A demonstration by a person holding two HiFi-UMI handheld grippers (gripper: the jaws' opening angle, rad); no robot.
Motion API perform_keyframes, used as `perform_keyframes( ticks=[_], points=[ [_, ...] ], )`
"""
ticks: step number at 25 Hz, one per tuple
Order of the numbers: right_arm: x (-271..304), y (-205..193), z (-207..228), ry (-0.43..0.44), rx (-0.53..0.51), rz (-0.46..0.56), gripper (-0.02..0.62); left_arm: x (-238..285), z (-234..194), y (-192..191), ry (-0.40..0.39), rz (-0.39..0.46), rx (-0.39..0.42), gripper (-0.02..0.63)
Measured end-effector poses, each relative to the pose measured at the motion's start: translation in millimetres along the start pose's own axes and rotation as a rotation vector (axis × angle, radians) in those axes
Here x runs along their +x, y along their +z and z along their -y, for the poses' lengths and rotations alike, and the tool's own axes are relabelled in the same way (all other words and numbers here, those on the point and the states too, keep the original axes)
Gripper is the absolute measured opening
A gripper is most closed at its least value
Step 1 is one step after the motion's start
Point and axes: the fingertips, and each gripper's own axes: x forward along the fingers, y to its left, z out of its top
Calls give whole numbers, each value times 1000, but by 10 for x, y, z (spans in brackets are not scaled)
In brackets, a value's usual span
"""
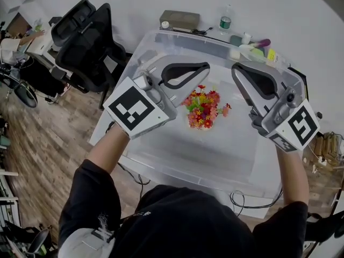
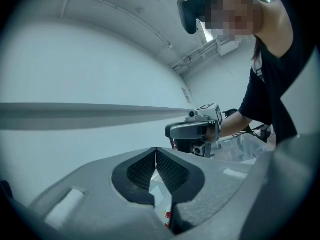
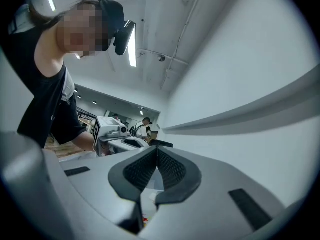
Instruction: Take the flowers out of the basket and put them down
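A small bunch of red, yellow and green flowers [image 1: 203, 109] lies in the middle of a clear plastic bin [image 1: 226, 155] on a white table. My left gripper [image 1: 207, 66] hovers over the bin just left of the bunch, jaws shut and empty. On the other side my right gripper [image 1: 235, 67] hovers likewise, shut with nothing in it. Both tips reach past the far side of the flowers without touching them. In the left gripper view the shut jaws [image 2: 156, 154] face the right gripper [image 2: 195, 131], with a speck of red flower [image 2: 167, 215] below. The right gripper view shows its shut jaws [image 3: 157, 151] facing the left gripper [image 3: 112, 131].
A black office chair [image 1: 88, 42] stands left of the table. Behind the bin are a flat box [image 1: 180, 19], a bottle [image 1: 225, 20] and several small items [image 1: 252, 47]. Cables hang at the table's near edge [image 1: 242, 198]. The floor is wood.
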Motion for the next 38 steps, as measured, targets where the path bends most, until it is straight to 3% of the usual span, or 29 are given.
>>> perform_keyframes(
  ticks=[6, 16, 25, 29, 38],
  points=[
    [-60, -447, 12, -7, 110, 9, 14, 40, -49, -385, -13, -30, -71, -9],
    [-149, -1156, 18, 7, 213, -104, 14, -20, -67, -933, -65, -79, -228, -9],
    [-124, -1492, -105, 53, 236, -175, 14, 55, -15, -1171, -58, -103, -249, -9],
    [-136, -1601, -132, 66, 239, -195, 14, 70, 76, -1324, -85, -155, -195, -8],
    [-114, -1727, -244, 107, 208, -238, 15, 98, 264, -1606, -145, -249, -215, 88]
  ],
)
